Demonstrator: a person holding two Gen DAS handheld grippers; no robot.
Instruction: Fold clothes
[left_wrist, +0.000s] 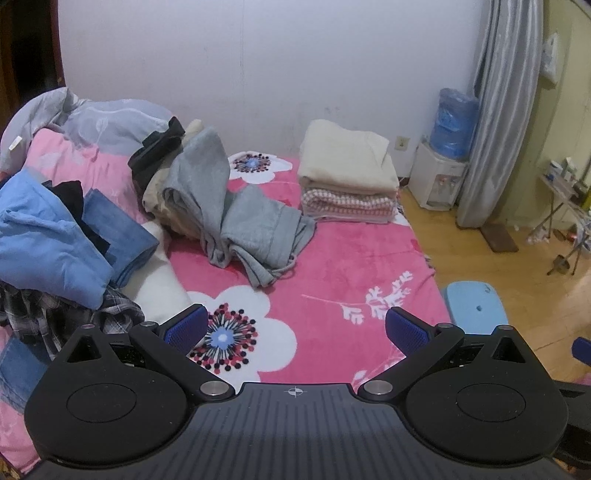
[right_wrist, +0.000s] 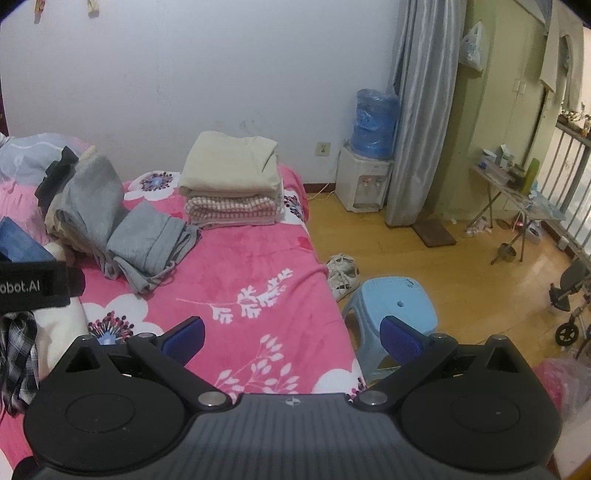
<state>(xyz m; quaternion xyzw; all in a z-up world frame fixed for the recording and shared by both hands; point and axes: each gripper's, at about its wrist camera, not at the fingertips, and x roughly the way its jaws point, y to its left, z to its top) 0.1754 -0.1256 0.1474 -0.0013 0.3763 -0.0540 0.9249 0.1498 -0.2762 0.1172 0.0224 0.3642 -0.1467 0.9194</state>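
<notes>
The left gripper (left_wrist: 295, 328) and the right gripper (right_wrist: 291, 334) both hang above the pink bedspread (left_wrist: 332, 266) with fingers spread wide and nothing between them, probably readied to take a new garment. The bare stretch of bedspread beneath looks kept free as folding room. Ahead and to the left of both grippers lies a crumpled grey garment (left_wrist: 251, 229), trailing off a heap of unfolded clothes (left_wrist: 166, 177). Farther back near the wall sits the folded stack (left_wrist: 347, 173), likely finished work set aside.
</notes>
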